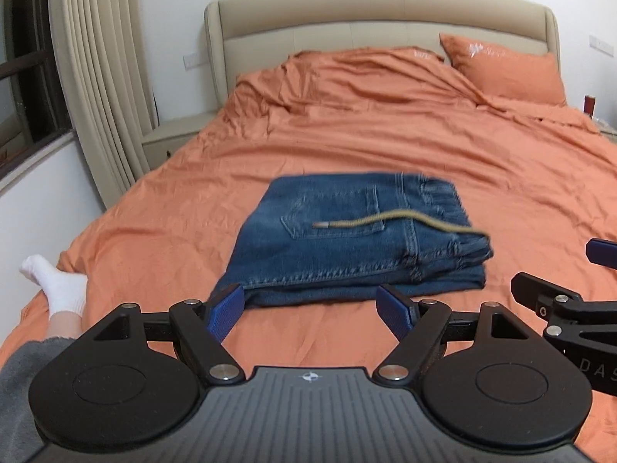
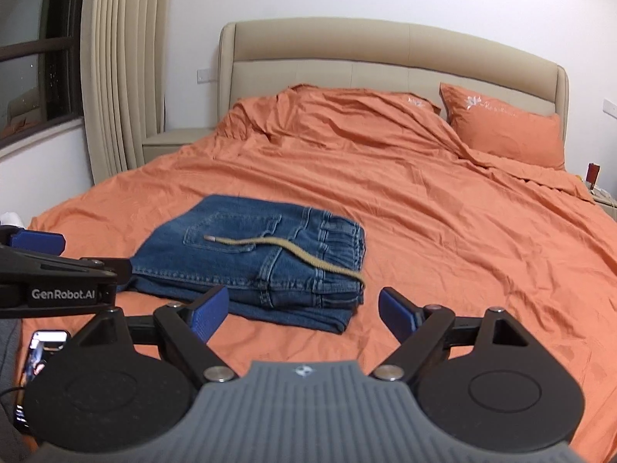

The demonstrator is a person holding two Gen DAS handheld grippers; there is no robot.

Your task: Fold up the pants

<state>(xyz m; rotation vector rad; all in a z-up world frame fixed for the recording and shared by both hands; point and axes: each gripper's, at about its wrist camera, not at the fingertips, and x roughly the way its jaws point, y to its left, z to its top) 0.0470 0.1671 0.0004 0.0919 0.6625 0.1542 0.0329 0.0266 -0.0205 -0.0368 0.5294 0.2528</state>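
OK, pants [image 1: 347, 231] sit folded in a compact stack mid-bed, drawstring [image 1: 385, 220] trailing across the top. Left gripper [image 1: 314, 310] and right gripper [image 2: 300, 310] both spread wide, holding nothing, just short of the stack's near edge. Bare orange sheet [image 2: 482, 262] all round; pillow [image 2: 505, 131] far right.

I see the jeans [image 1: 347, 239] folded into a flat, squarish blue denim stack on the orange bed. A back pocket faces up. The waistband sits at the stack's 3 o'clock edge, and a tan drawstring [image 1: 385, 222] trails across the top toward 9 o'clock.
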